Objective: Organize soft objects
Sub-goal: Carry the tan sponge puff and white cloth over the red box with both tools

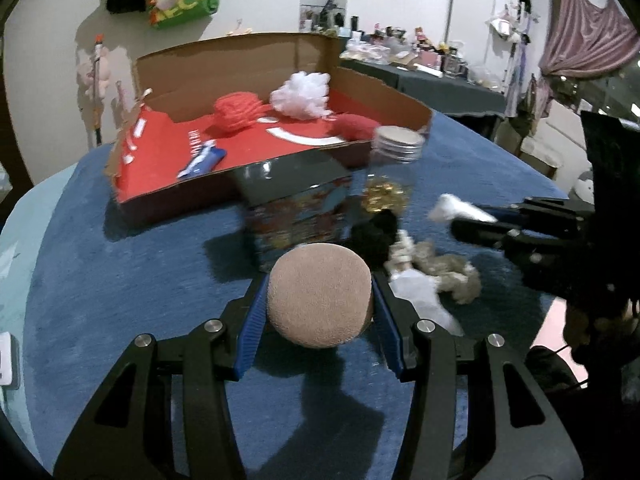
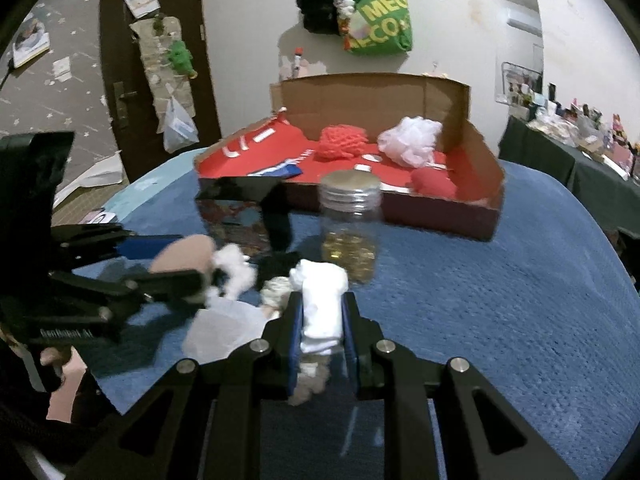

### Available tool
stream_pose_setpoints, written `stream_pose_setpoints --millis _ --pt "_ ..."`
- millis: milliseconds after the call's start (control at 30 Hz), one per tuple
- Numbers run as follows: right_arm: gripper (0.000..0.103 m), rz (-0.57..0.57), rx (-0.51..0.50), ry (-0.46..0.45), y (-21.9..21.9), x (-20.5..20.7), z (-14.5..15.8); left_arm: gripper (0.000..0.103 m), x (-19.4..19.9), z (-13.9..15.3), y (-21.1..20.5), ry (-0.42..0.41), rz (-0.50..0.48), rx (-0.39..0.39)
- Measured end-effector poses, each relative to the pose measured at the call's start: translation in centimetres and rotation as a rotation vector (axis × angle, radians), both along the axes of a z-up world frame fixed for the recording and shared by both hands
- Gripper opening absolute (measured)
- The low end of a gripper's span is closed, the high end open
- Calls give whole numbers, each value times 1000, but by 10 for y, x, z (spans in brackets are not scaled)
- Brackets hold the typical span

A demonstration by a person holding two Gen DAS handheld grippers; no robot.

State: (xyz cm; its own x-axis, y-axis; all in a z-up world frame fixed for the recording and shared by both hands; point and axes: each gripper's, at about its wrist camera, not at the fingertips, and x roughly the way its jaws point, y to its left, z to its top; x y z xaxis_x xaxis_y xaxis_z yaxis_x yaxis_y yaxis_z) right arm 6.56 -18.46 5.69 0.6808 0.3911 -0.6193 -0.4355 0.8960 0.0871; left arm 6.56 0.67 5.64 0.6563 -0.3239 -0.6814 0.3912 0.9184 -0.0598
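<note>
My left gripper [image 1: 318,304] is shut on a round tan sponge puff [image 1: 320,294], held above the blue cloth; the same puff [image 2: 184,254] shows at the left of the right wrist view. My right gripper [image 2: 322,316] is shut on a white rolled cloth [image 2: 322,304], which also appears in the left wrist view [image 1: 460,208]. Below lie a beige rope-like soft toy [image 1: 444,270], a black fuzzy piece [image 1: 376,232] and a white cloth [image 1: 420,296]. The open cardboard box [image 1: 280,60] with a red lining holds an orange knit ball [image 1: 236,110], a white mesh puff [image 1: 302,94] and a red soft piece [image 1: 354,126].
A patterned tin [image 1: 296,208] with a dark lid stands in front of the box. Beside it is a clear jar [image 2: 350,224] with a silver lid and gold pieces inside. The blue cloth [image 2: 500,300] stretches to the right. A cluttered dark table [image 1: 440,80] stands behind.
</note>
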Motion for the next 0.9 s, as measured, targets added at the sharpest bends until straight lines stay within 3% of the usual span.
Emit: stream_pose_setpoints --millis 367,900 --pt "20 -63 -36 33 -27 29 0 48 28 -1 35 42 59 52" --pt "20 -11 -96 36 -30 81 12 48 71 10 47 42 -7 95"
